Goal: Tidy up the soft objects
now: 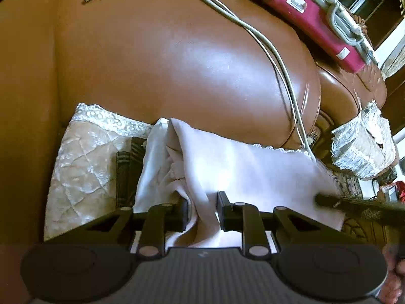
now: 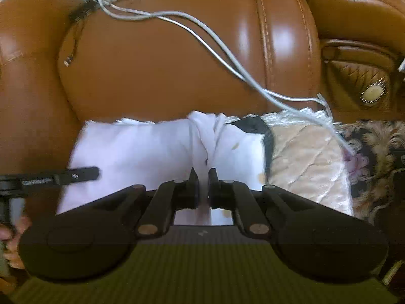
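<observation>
Left gripper [image 1: 202,211]: at 6 o'clock in the left wrist view, jaws part-way apart with a fold of the white cloth [image 1: 240,167] bunched between them; whether the pads press the fabric cannot be told.

Right gripper [image 2: 202,190]: at 6 o'clock in the right wrist view, jaws drawn close, pinching a narrow gathered ridge of the cloth [image 2: 141,149].

Other tool seen: in the left wrist view a dark finger of the right gripper lies at 4 o'clock over the cloth's edge; in the right wrist view the left gripper's finger sits at 9 o'clock on the cloth.

Hand: a person's fingers [image 2: 12,233] show at 8 o'clock in the right wrist view, around a handle.

White cloth: spread on the seat of the brown leather sofa [image 1: 177,58], rumpled along its middle, a dark striped garment [image 1: 129,167] partly under it.

Seat cover: a pale quilted, lace-edged cover [image 1: 83,162] beneath the clothes, at 9 o'clock in the left wrist view.

Cables: two grey cables [image 1: 253,33] trail down the sofa back toward 3 o'clock.

Farther back: a magenta appliance [image 1: 311,17] lies on the sofa top at 1 o'clock.
</observation>
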A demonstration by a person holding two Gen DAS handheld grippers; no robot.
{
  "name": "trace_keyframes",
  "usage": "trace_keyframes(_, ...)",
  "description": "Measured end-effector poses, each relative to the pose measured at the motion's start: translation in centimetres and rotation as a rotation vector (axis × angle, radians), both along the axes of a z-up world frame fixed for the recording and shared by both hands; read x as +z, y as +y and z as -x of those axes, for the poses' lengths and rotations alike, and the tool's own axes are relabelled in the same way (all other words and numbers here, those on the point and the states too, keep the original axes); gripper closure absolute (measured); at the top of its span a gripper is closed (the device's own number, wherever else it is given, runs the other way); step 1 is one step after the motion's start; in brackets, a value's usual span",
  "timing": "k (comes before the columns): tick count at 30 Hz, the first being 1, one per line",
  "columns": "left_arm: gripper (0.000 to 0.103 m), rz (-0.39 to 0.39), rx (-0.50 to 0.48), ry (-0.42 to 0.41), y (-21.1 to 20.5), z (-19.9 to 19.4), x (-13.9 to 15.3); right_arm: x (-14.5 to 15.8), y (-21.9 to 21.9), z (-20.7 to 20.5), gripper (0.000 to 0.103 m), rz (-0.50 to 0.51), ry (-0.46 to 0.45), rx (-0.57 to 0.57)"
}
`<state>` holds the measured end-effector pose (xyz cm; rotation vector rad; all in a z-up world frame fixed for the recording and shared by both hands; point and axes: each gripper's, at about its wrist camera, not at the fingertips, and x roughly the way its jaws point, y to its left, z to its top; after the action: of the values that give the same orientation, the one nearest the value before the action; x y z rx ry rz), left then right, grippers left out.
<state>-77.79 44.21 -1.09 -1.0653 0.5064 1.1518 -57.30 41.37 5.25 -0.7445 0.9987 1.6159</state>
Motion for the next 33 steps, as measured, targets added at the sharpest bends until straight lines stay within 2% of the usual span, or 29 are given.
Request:
trace_keyframes(2, 0.068, 0.008, 0.014, -0.011, 0.4, 0.3, -0.1, -1.7, 0.7, -0.4, 0.094, 0.059, -0.010, -0.013)
trace_keyframes(6, 0.065, 0.000, 0.051, -0.025, 1.4, 1.3, -0.1, -4.0, 0.3, -1.1, 0.088, 0.102, 0.032, -0.025)
trace_keyframes(8, 0.065, 0.002, 0.062, -0.048, 1.8, 1.6, -0.1, -3.9, -0.2, -1.5, 0.080, 0.092, 0.060, -0.037)
trace_keyframes(11, 0.065, -0.011, 0.052, -0.018, 2.1, 1.4, -0.1, -3.2, -0.9, -2.6, 0.069, 0.073, 0.098, -0.082)
trace_keyframes(13, 0.065, -0.028, 0.054, 0.004, 2.1, 0.9, 0.1, -2.2, -1.6, -3.0, 0.065, 0.027, 0.079, -0.122)
trace_keyframes(14, 0.065, -0.036, 0.054, 0.015, 2.1, 0.7, 0.2, -1.6, -2.0, -3.0, 0.058, -0.007, 0.042, -0.141)
trace_keyframes(15, 0.066, -0.044, 0.055, 0.026, 2.1, 0.4, 0.3, -1.0, -2.4, -3.0, 0.052, -0.042, 0.004, -0.160)
trace_keyframes(16, 0.068, -0.053, 0.056, 0.037, 2.0, 0.2, 0.4, -0.6, -2.6, -2.9, 0.049, -0.062, -0.010, -0.167)
trace_keyframes(17, 0.084, -0.072, 0.039, 0.061, 1.9, -0.4, 0.6, -0.5, -2.6, -2.8, 0.047, -0.064, 0.009, -0.160)
trace_keyframes(18, 0.089, -0.095, 0.021, 0.094, 1.5, -1.1, 0.9, -0.4, -2.5, -2.8, 0.047, -0.065, 0.027, -0.153)
trace_keyframes(20, 0.089, -0.150, -0.005, 0.150, 0.5, -2.5, 1.7, -0.2, -2.4, -2.6, 0.047, -0.068, 0.065, -0.139)
trace_keyframes(23, 0.089, -0.229, -0.070, 0.187, -1.0, -4.4, 2.5, 0.0, -2.2, -2.4, 0.047, -0.071, 0.121, -0.117)
trace_keyframes(26, 0.089, -0.273, -0.160, 0.241, -2.0, -6.9, 2.9, 0.2, -2.0, -2.1, 0.047, -0.072, 0.186, -0.093)
trace_keyframes(29, 0.089, -0.259, -0.209, 0.235, -2.5, -8.2, 2.4, 0.8, -1.0, -1.4, 0.047, -0.066, 0.268, -0.065)
trace_keyframes(33, 0.089, -0.249, -0.244, 0.232, -3.1, -9.0, 1.9, 1.8, 1.2, 0.9, 0.047, -0.059, 0.233, 0.004)
